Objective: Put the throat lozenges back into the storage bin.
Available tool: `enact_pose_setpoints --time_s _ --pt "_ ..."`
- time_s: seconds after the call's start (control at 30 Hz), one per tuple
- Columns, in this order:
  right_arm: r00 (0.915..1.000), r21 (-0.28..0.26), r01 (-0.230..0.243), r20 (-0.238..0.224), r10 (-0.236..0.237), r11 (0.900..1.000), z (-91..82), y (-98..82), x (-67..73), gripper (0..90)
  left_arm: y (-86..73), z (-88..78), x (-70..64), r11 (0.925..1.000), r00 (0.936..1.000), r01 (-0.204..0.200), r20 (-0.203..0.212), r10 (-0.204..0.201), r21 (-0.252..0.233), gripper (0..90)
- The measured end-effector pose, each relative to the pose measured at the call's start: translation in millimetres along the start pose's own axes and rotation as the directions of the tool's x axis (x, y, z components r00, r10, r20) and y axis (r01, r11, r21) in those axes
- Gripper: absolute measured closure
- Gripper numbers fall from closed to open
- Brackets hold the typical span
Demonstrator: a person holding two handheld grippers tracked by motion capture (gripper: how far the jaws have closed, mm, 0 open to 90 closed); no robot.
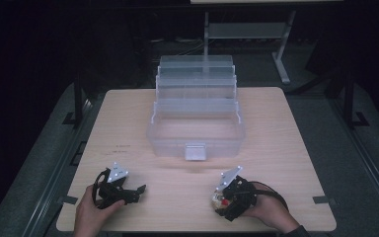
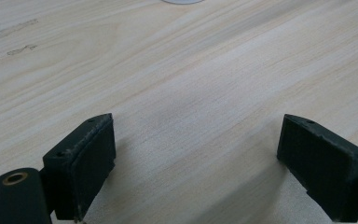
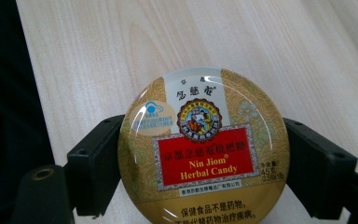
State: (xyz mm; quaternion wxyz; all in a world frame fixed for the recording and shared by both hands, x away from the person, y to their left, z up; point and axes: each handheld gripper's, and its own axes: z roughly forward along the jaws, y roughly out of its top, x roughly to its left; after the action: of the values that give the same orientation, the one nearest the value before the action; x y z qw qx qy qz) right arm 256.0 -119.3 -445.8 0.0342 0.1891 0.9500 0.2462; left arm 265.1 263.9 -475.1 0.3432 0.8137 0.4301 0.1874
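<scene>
A round gold candy tin [image 3: 205, 149] with a red "Nin Jiom Herbal Candy" label sits between the jaws of my right gripper [image 3: 203, 168], which is shut on its sides. In the high view the tin [image 1: 219, 201] shows at the front right of the wooden table [image 1: 276, 128], under the right gripper [image 1: 227, 200]. My left gripper [image 1: 135, 190] rests at the front left, held by a hand. Its jaws stand wide open over bare wood, with nothing between the left gripper's [image 2: 196, 163] fingers.
A clear plastic tiered organiser box [image 1: 196, 111] with a front latch [image 1: 195, 151] stands open in the middle of the table, beyond both grippers. Dark floor and a metal stand [image 1: 281, 49] lie behind the table. The table's front edge runs close under both hands.
</scene>
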Motion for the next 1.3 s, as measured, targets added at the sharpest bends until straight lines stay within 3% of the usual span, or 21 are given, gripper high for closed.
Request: enact_pose_setpoints --time_s 1.3 --pt "0.9946 -0.037 -0.082 0.061 0.084 0.996 -35.9 -11.7 -25.3 19.6 0.0 0.0 0.0 1.0 1.0 0.0 0.0 0.0 0.0 10.5"
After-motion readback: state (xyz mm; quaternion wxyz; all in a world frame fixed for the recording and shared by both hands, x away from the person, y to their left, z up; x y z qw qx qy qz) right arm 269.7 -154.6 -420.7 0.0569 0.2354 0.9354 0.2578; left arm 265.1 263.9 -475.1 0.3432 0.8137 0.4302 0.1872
